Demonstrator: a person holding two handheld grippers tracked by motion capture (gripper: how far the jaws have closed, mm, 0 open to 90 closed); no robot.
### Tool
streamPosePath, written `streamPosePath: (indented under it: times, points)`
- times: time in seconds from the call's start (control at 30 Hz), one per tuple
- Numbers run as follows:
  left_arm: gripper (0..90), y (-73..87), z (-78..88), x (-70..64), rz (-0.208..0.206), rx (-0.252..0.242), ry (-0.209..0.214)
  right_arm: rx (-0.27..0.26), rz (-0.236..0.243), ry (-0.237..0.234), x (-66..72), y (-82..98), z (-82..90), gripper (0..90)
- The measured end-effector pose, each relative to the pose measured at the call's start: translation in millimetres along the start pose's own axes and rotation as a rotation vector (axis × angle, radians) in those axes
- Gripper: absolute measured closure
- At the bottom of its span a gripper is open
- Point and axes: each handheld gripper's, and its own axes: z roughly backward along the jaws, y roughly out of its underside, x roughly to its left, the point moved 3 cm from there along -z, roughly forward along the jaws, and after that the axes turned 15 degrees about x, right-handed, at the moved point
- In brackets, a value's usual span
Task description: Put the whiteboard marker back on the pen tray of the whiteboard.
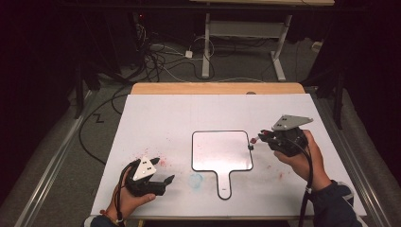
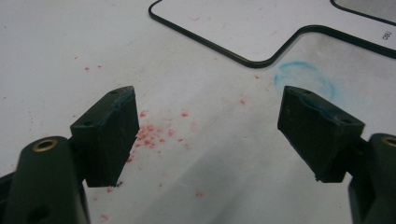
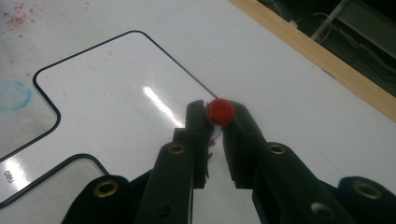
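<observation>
A white paddle-shaped board (image 1: 221, 150) with a black rim lies flat mid-table, handle toward me; it also shows ahead of both grippers (image 2: 243, 28) (image 3: 116, 93). My right gripper (image 1: 263, 137) hovers at the board's right edge, shut on a small red round-ended object (image 1: 254, 140). In the right gripper view the red object (image 3: 220, 112) sits pinched at the tips of that gripper (image 3: 215, 122); its length is hidden. My left gripper (image 1: 153, 171) rests at the near left of the table. The left gripper (image 2: 208, 121) stands open with nothing between its fingers.
Red crumbs (image 2: 149, 135) are scattered on the white tabletop (image 1: 179, 113) by the left gripper. A faint blue smudge (image 1: 195, 180) marks the table beside the board's handle. A small dark bit (image 1: 250, 147) sits at the board's right edge. Cables and desk legs lie beyond the table.
</observation>
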Motion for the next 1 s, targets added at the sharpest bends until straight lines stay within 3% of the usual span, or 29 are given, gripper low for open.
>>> streamPosePath:
  times: [0.2,0.3,0.4,0.5,0.6,0.67,0.8,0.9,1.0]
  points:
    - [19.6,-1.1,-2.0,-1.4,-0.011,0.009,0.007,0.058,0.045,-0.042,2.2,15.7,16.2,81.2]
    - [19.6,-1.5,-2.2,-1.1,-0.008,0.008,0.009,0.115,0.080,-0.104,4.3,20.0,17.7,81.2]
    - [19.6,-2.4,-3.0,-1.4,-0.010,0.010,0.011,0.172,0.112,-0.180,7.0,20.9,7.2,81.0]
    - [19.6,-1.4,-4.3,-1.8,-0.011,0.021,0.011,0.207,0.115,-0.231,7.8,17.8,-12.4,80.9]
    - [19.6,-0.4,-4.3,-1.9,-0.007,0.024,0.010,0.177,0.048,-0.270,-0.3,10.8,-36.0,80.3]
    - [19.6,-1.3,-4.6,-1.4,-0.002,0.020,0.010,0.159,0.003,-0.268,-5.6,7.2,-45.0,78.3]
    - [19.5,-4.4,-7.7,-1.7,-0.013,0.028,0.010,0.119,-0.120,-0.296,-17.8,2.5,-72.6,76.7]
    - [19.5,-5.1,-9.5,-2.7,-0.018,0.035,0.015,0.116,-0.211,-0.329,-24.0,3.5,-94.3,75.0]
    - [19.5,-4.3,-9.9,-2.8,-0.020,0.038,0.018,0.120,-0.254,-0.321,-25.8,6.6,-109.0,72.4]
